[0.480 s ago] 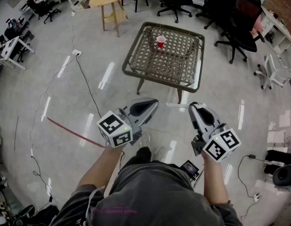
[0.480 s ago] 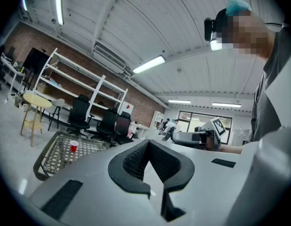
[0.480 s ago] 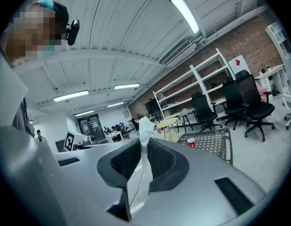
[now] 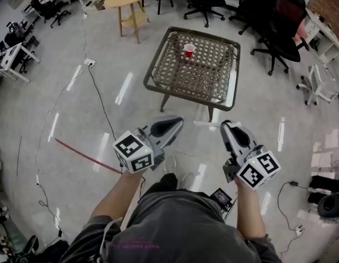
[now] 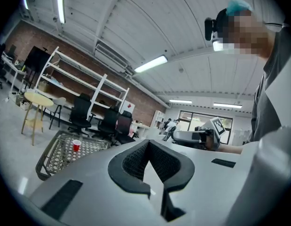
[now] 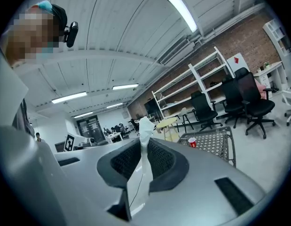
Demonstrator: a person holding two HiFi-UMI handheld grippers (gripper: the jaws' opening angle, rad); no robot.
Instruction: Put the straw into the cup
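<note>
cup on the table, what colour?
The cup is red; the head view shows it best.

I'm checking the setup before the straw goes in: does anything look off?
Nothing is spilled: the red cup stands upright on the lattice table. One oddity: the straw clamped in the jaws of the right gripper looks white and crumpled at its tip, as if paper-wrapped.

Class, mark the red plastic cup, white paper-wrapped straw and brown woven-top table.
Red plastic cup [image 4: 189, 50]: head view, side wall.
White paper-wrapped straw [image 6: 145, 142]: right gripper view, mid-length.
Brown woven-top table [image 4: 157, 56]: head view, left rim.
</note>
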